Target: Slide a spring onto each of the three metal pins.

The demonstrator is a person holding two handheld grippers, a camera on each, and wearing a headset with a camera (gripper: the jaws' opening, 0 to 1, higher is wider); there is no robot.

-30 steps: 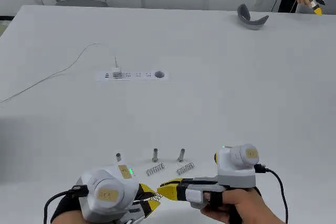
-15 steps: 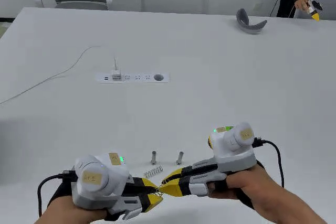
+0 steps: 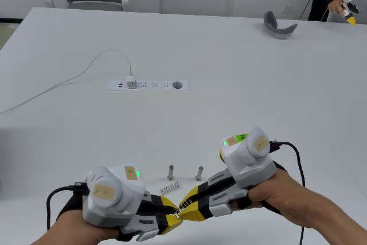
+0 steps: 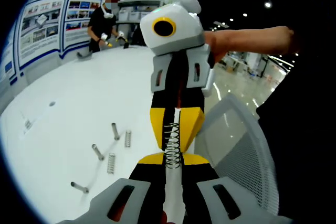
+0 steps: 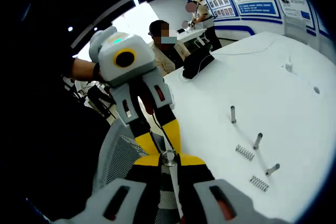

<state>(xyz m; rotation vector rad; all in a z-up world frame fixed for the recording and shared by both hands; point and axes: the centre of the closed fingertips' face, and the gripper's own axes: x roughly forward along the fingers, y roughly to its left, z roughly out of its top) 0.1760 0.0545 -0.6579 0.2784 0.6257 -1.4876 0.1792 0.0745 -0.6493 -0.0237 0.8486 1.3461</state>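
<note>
Low at the near edge of the white surface [image 3: 241, 84], the left hand [image 3: 69, 230] and right hand [image 3: 275, 190] aim the left tongs [image 3: 170, 216] and right tongs [image 3: 194, 209] at each other, tip to tip. The right one comes in from higher up and slopes down towards the left one. A held spring [image 4: 171, 142] bridges the yellow tips in the air. Its long axis lies along the line of the two tools, one end pinched in the closed left tongs and the other in the closed right tongs. Just beyond it on the surface are the three pins [image 5: 257, 140], with two loose springs [image 5: 244, 152] lying on their sides beside them.
</note>
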